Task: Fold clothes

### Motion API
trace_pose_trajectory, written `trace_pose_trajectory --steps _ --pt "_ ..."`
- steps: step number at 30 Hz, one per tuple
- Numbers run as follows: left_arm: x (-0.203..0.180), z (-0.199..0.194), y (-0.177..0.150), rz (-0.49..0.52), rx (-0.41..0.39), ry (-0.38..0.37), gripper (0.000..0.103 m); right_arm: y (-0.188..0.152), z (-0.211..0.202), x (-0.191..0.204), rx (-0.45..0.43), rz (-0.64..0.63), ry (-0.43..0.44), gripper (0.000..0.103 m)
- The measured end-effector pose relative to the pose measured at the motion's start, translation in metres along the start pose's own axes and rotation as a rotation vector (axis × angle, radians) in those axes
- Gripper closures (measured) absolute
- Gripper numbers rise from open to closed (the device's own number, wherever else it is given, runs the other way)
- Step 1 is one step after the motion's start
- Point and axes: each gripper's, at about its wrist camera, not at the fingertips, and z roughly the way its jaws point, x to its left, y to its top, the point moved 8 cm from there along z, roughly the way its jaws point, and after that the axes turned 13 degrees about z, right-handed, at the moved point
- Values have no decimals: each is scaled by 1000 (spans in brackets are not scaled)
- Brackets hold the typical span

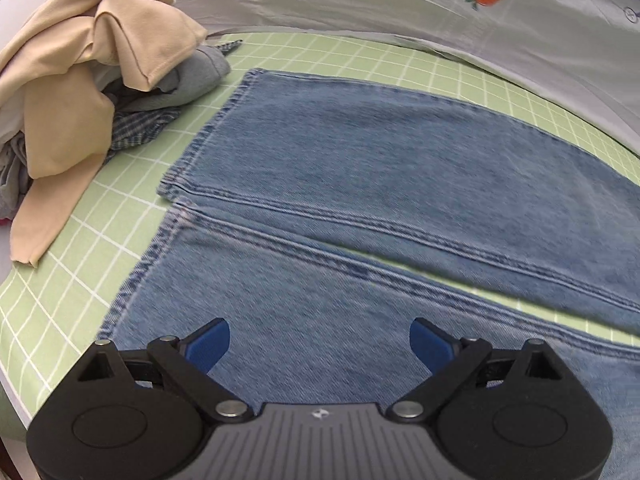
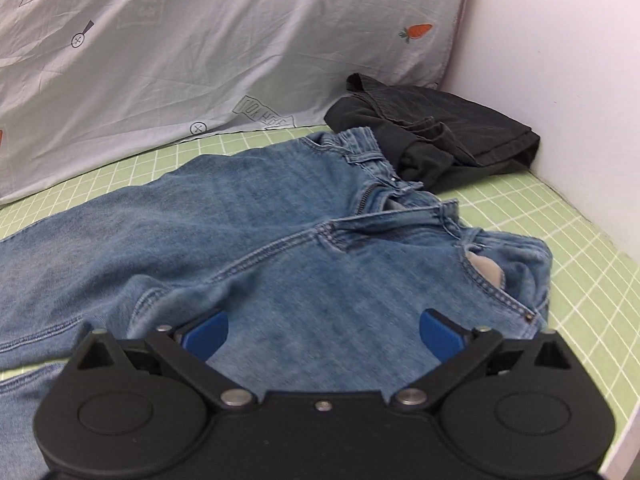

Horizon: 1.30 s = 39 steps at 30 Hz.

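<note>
Nearest in the left wrist view, the left gripper (image 1: 320, 344) hangs over the lower part of a pair of light blue denim jeans (image 1: 360, 184), its jaws spread wide and its blue pads (image 1: 210, 344) clear of the cloth, with nothing between them. The jeans lie flat on a green sheet with a white grid pattern (image 1: 60, 280), the two legs side by side with a thin strip of sheet showing between them toward the right, and the two hems point to the left. Beyond the hems, at the upper left, sits a loose heap of unfolded clothes (image 1: 80, 80): a beige garment on top, grey cloth and a blue checked piece under it. Farthest back lies a white quilt printed with small carrots (image 1: 400, 8).

In the right wrist view, the right gripper (image 2: 324, 338) is likewise wide open and holds nothing, its blue pads (image 2: 442, 336) apart above the upper part of the jeans (image 2: 240, 220). The waistband is rumpled, the fly is open and a pale pocket lining shows at the right hip. The grid sheet (image 2: 580, 280) runs past the jeans to the right. Just behind the waistband, touching or almost touching it, rests a folded dark grey garment (image 2: 440, 136) in the corner, against a plain white wall (image 2: 560, 60). The carrot quilt (image 2: 200, 60) lies along the back to the left.
</note>
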Motion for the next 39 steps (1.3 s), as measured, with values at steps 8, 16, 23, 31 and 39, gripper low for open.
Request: trace_pose_trajectory --steps 8,16,23,31,39 --pt "-44 -17 -54 43 47 1 6 -8 0 -86 44 87 -119 0" --pt "5 -36 -77 -75 48 106 6 -36 13 -103 158 118 -117 0" --pt "86 -41 -95 -183 72 242 6 -58 7 -83 174 127 -111 0" --pt "137 -30 -115 -273 97 232 7 -63 4 -83 154 218 -163 0" --pt "130 -24 -99 -200 74 228 26 -64 5 -79 129 264 -216 0"
